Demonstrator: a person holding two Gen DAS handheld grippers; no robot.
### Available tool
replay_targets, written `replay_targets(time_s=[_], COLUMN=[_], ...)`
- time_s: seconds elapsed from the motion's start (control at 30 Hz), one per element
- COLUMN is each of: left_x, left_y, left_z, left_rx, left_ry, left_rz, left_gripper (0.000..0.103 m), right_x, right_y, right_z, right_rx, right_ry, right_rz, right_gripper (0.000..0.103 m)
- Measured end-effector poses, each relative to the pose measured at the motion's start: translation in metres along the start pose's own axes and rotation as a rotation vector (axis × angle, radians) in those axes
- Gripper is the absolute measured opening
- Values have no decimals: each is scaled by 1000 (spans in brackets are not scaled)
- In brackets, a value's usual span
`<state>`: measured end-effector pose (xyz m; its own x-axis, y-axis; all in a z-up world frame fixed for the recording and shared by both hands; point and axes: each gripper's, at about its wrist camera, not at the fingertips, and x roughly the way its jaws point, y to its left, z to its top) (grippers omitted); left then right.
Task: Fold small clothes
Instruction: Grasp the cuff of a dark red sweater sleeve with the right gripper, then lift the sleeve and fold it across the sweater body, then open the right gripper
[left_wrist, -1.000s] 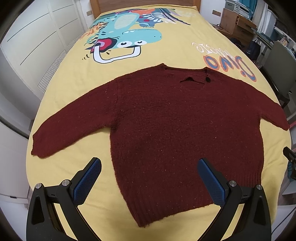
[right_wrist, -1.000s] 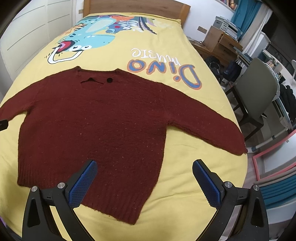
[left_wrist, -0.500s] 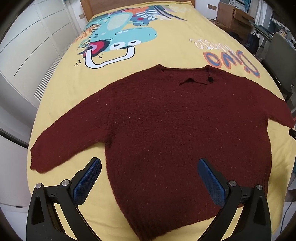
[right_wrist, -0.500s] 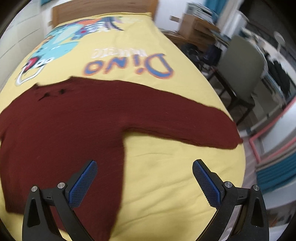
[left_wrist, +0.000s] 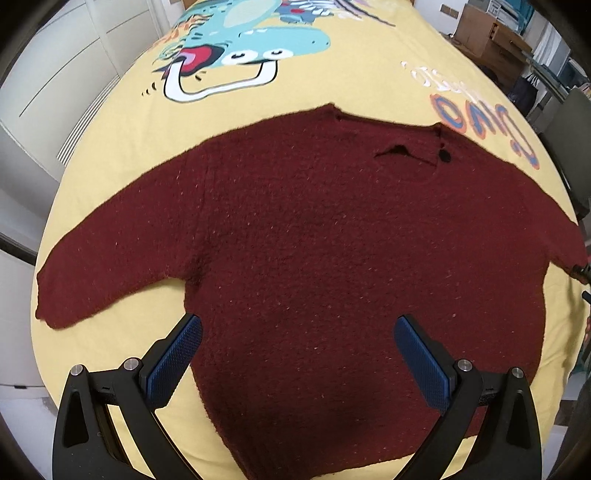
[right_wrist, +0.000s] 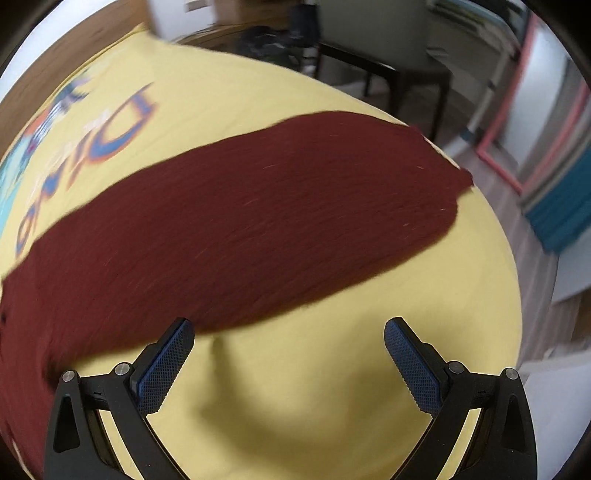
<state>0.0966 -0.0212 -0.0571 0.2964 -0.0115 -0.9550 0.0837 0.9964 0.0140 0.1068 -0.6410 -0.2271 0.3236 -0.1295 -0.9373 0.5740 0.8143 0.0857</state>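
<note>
A small dark red knit sweater (left_wrist: 314, 243) lies flat, sleeves spread, on a yellow bedspread (left_wrist: 332, 81). My left gripper (left_wrist: 295, 347) is open and empty above the sweater's lower body, its left finger over the left side seam. The left sleeve (left_wrist: 103, 266) reaches toward the bed's left edge. In the right wrist view the right sleeve (right_wrist: 258, 221) fills the middle, blurred by motion. My right gripper (right_wrist: 288, 350) is open and empty, above the bare bedspread (right_wrist: 314, 387) just below that sleeve.
The bedspread carries a dinosaur print (left_wrist: 236, 48) and lettering (left_wrist: 480, 118) beyond the collar. White cabinet doors (left_wrist: 55, 74) stand to the left. A chair (right_wrist: 388, 66) and floor (right_wrist: 535, 295) lie past the bed's right edge.
My right gripper has swung right and moved in close to the right sleeve. My left gripper has moved closer to the sweater's body. Both stay open.
</note>
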Motion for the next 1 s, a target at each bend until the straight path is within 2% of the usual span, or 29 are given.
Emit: replay_targets(time_s=[0.2,0.37,0.47,0.57,0.63,0.67,0.73,0.8,1.0], left_x=[9,10,10,9,8,8,9,8,7], left_y=[9,9,13,19,22,23,24,23,25], left_z=[-4,-8,-11,-15,-18,-20,-22,-24,-23], left_rx=[-23,33,29,5,0,1,8,20,26], left_ry=[41,55,59,61,64,70,85,86,62], left_rz=[-2,-4,-2,-17,-26,-34,-38,-23,-19], left_gripper=[102,102,102,102,102,102,102,102,102], right_x=[28,40,47,52,47,46,46,44,-6], right_y=[-30,-20,-23,-27,-25,-25,-19,-10,24], right_z=[30,56,68,79,89,94,101,107,118], right_rx=[200,139,173,161,141,142,119,69,-13], right_ry=[34,82,120,145,138,141,168,172,58], right_rz=[81,43,71,63,68,88,96,71,128], right_gripper=[103,103,101,72,30,24,16,15,15])
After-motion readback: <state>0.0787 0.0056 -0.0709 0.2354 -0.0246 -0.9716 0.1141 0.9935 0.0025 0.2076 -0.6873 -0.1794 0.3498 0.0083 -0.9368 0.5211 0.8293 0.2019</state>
